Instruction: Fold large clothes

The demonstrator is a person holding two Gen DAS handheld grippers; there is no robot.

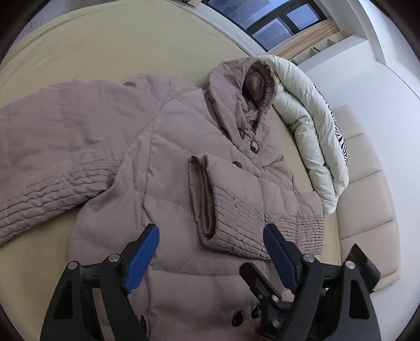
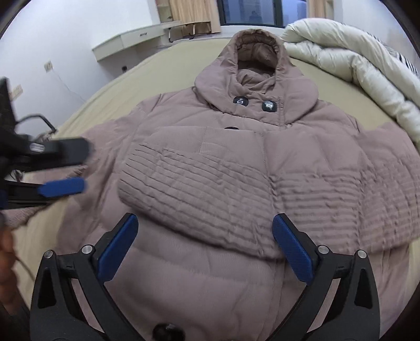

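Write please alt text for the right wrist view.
A mauve hooded puffer coat lies front-up on a beige bed, one sleeve folded across its chest. The open right gripper hovers over it; the left gripper enters, blurred, at left.

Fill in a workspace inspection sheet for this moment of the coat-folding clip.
Surface: bed sheet, beige, mostly bare.
Job's things: mauve hooded coat lying front up; one sleeve folded across the chest, other sleeve spread out sideways.
Clutter: cream duvet bunched beside the hood.
Grippers: left gripper open, empty; right gripper open, empty; both above the coat.
Cables: thin cord on the wall.
Surroundings: window, curtains, wall desk.
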